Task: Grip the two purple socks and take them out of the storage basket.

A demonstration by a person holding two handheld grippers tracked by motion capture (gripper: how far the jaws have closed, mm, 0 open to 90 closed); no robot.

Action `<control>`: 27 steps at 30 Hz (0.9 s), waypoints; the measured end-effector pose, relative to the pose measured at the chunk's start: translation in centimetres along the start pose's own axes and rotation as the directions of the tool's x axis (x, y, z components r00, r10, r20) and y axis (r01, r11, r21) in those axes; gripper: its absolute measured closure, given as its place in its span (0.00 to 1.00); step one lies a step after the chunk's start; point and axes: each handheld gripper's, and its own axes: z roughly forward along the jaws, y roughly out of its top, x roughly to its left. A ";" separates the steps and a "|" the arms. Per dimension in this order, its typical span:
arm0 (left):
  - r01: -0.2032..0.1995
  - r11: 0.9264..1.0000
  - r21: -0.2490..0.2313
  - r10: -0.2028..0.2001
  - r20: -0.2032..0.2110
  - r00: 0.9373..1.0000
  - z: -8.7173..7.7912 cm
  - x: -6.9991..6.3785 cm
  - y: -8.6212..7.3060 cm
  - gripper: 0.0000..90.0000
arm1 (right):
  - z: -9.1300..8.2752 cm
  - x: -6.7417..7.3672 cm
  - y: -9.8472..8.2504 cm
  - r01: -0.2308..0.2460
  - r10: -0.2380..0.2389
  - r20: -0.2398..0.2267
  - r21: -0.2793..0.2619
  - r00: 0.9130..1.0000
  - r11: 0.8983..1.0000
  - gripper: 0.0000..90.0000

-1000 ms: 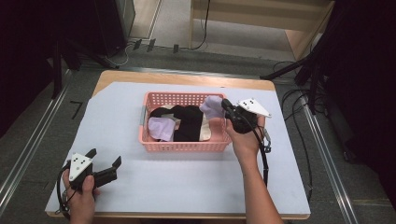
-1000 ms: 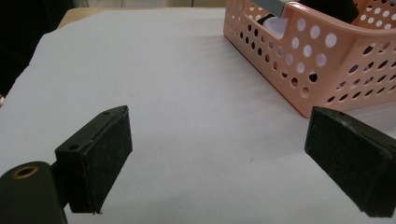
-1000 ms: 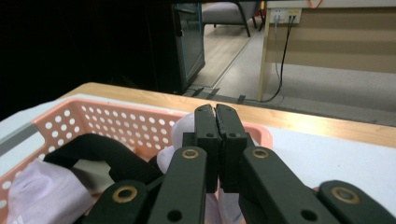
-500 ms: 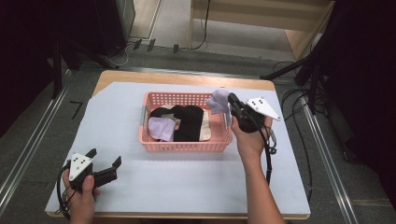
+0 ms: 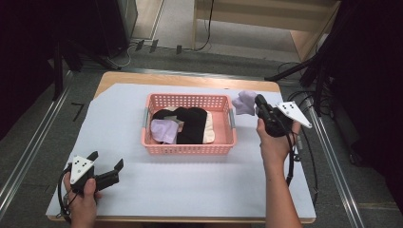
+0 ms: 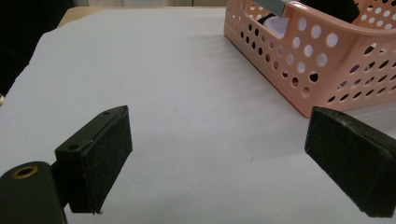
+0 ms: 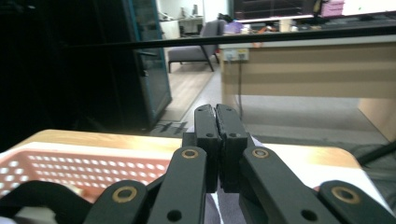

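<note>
Lavender cloth (image 5: 244, 102): pinched in the right gripper (image 5: 259, 100), hanging in the air just beyond the right end of the pink basket (image 5: 187, 148), clear of the rim and above the far right part of the white sheet (image 5: 190, 190). In the right gripper view, jaws pressed together with a sliver of the pale fabric (image 7: 224, 205) trailing out beneath them, so clamped on the cloth and nothing else. Left gripper (image 5: 105, 160) parked low at the near left corner of the sheet, jaws wide apart and holding nothing, well apart from the basket; same wide gap seen in the left gripper view, with only bare sheet between the pads and the basket wall (image 6: 327, 70) off to one side. Inside the basket: a black garment (image 5: 190, 123), a second lavender piece (image 5: 164, 130) and a cream piece (image 5: 209, 135) underneath. Judged from this layout, likely the carry stage of emptying the basket one item at a time, with one item out and at least three left inside. Next move, probably: bring the cloth over to open sheet, lower until the fabric rests flat, then part the jaws and draw back without dragging it. Worth minding: a limp, bunched hang, so apt to land crumpled unless laid down slowly or met by the idle left gripper.
</note>
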 end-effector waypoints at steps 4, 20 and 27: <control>0.000 1.000 -0.001 0.000 -0.003 1.000 0.0 0.0 0.0 0.09 | -0.8 -1.9 -1.0 -0.020 0.020 0.040 0.012 0.999 1.000 0.99; 0.002 1.000 -0.002 -0.002 -0.004 1.000 0.0 0.0 0.0 0.09 | -2.4 -5.6 -7.8 -0.045 0.024 0.131 0.157 0.991 0.987 0.82; -0.001 1.000 0.001 0.001 -0.005 1.000 0.0 0.0 0.0 0.09 | -3.8 -5.5 -7.7 -0.091 0.078 0.119 0.110 0.990 0.990 0.67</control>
